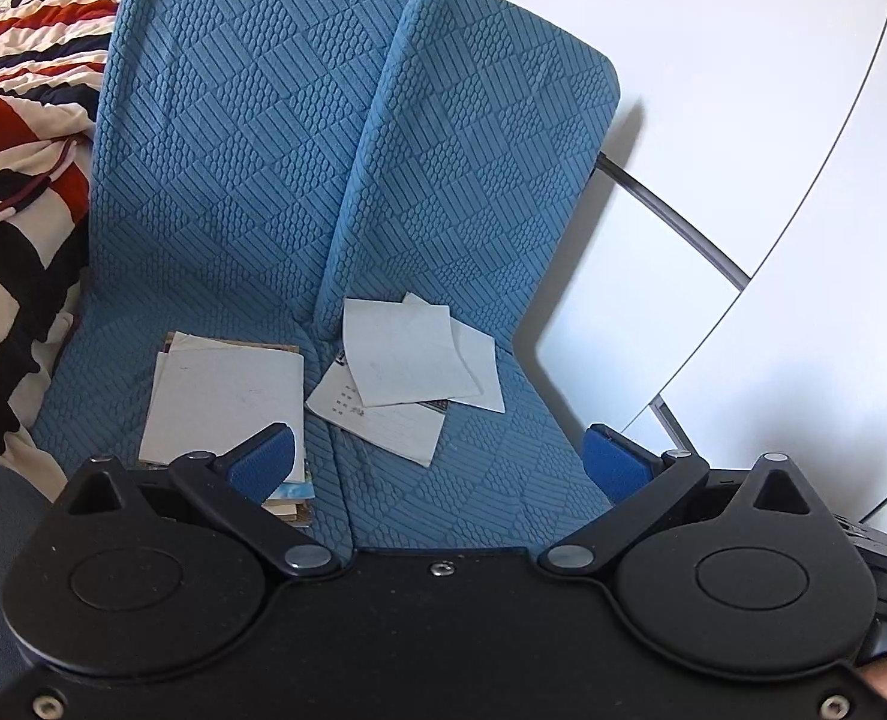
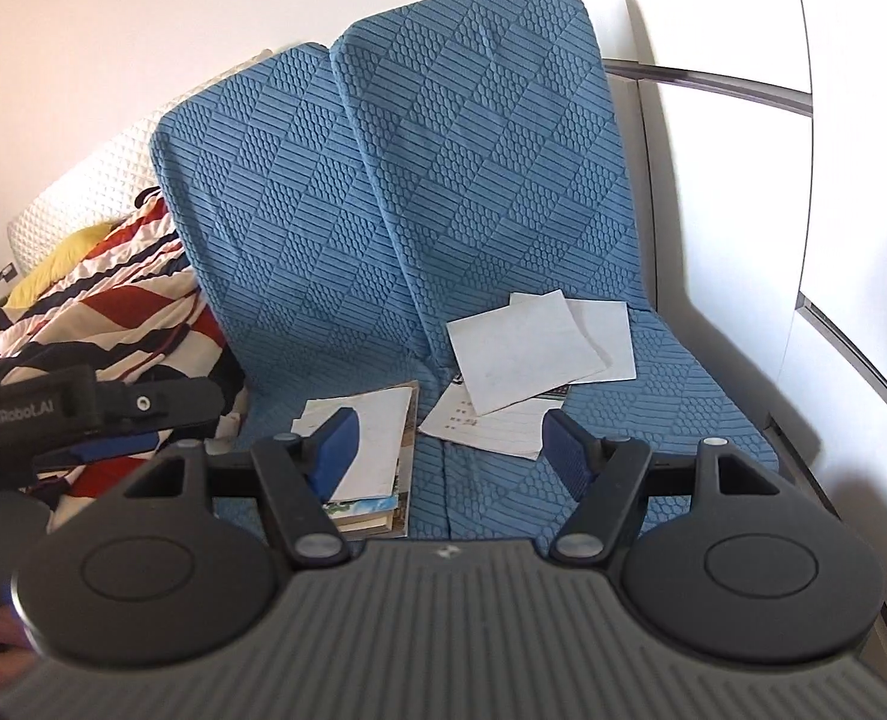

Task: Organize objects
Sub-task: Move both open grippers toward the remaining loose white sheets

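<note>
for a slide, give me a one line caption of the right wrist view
Open right claw above a blue quilted seat, loose white sheets on one cushion, a stack of books on the other.

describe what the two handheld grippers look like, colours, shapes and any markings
Left gripper: black body, two round disc housings, black linkage arms with silver pivots, ribbed blue pads. Right gripper: same build, but a grey ribbed centre panel. White "GenRobot.AI" lettering marks the left one's side.

Black two-finger grippers, blue-padded fingers (image 1: 263,459), silver pivot screws, "GenRobot.AI" lettering.
</note>
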`<action>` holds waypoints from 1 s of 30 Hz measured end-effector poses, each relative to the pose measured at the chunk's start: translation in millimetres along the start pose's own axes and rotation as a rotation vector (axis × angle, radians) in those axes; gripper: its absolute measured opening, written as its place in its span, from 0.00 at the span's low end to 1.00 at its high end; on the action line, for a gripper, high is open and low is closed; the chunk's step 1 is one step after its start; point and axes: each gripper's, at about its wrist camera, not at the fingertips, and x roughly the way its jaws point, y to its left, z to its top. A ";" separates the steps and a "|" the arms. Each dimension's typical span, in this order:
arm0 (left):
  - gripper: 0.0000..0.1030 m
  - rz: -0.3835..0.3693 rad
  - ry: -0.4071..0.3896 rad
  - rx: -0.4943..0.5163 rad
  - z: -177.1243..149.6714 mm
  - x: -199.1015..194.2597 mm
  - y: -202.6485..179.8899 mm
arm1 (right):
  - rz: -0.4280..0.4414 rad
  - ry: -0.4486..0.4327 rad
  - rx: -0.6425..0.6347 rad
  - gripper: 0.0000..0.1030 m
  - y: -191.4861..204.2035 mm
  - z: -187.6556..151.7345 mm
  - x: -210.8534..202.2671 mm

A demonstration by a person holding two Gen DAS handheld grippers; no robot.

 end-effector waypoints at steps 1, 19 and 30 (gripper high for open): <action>0.99 0.001 0.001 -0.001 -0.1 1.8 -0.3 | -0.003 -0.001 -0.001 0.68 -0.5 -1.4 0.9; 0.99 -0.017 0.029 0.030 4.9 53.1 5.6 | -0.011 0.027 -0.009 0.75 -35.5 -9.7 53.0; 0.99 -0.013 0.036 -0.011 4.1 79.1 13.8 | -0.043 0.017 0.007 0.81 -52.9 -12.3 61.7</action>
